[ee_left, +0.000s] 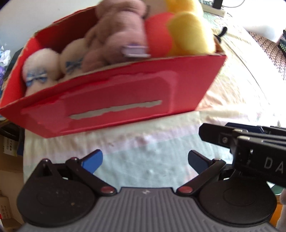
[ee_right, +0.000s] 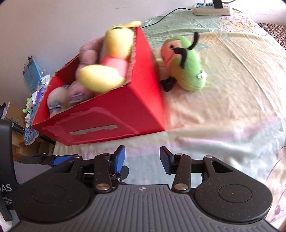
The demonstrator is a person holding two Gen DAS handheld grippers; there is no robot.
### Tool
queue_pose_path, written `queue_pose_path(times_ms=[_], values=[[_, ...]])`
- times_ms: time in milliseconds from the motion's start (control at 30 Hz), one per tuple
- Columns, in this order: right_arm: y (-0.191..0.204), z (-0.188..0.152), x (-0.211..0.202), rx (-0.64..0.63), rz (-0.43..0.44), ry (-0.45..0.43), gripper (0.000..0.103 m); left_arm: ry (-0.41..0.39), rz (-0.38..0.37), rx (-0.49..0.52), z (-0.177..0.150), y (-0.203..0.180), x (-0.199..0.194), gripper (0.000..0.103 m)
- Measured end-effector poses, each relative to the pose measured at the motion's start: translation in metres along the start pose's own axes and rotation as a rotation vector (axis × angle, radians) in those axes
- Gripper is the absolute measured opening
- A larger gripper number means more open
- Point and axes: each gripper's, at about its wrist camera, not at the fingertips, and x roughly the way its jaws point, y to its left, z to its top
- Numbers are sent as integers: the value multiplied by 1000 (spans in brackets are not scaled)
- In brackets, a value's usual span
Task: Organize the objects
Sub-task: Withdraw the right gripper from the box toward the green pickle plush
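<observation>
In the left wrist view, the red cardboard box (ee_left: 114, 100) stands on the pastel bedsheet (ee_left: 143, 142) and fills the frame from nine o'clock to two o'clock. Inside it, from the left: a cream plush with blue bows (ee_left: 42, 66), a mauve bear (ee_left: 114, 35) with a small tag, and a yellow-and-red plush (ee_left: 178, 32) at the one o'clock end. The box's near wall carries a torn strip where tape has peeled. The left gripper (ee_left: 144, 160) sits at six o'clock over bare sheet, its blue-tipped jaws spread wide with nothing between them, well apart from the box. At three o'clock the other gripper's black body enters the frame.

In the right wrist view, the same box (ee_right: 110, 114) lies at ten o'clock, with the yellow-and-red plush (ee_right: 110, 62) bulging over its rim. Just beside the box's right wall, at one o'clock, a green plush with an orange face (ee_right: 185, 62) and black limbs lies on the sheet, outside the box. A white power strip (ee_right: 211, 9) rests at the far edge, twelve to one o'clock. The right gripper (ee_right: 143, 158) sits at six o'clock, jaws parted and empty, near the box's front corner but not touching it. Clutter and cartons show at nine o'clock, beyond the bed.
</observation>
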Motion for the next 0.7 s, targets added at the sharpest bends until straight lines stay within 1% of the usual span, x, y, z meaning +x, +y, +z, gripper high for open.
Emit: queue_pose_path(times_ms=[433,700], values=[[-78,20,-6,39,5,54,46,57,11,0,16,-70,22,101],[-121,34,-8,72,13,64,46,81,-28,19,31,-111,38,101]])
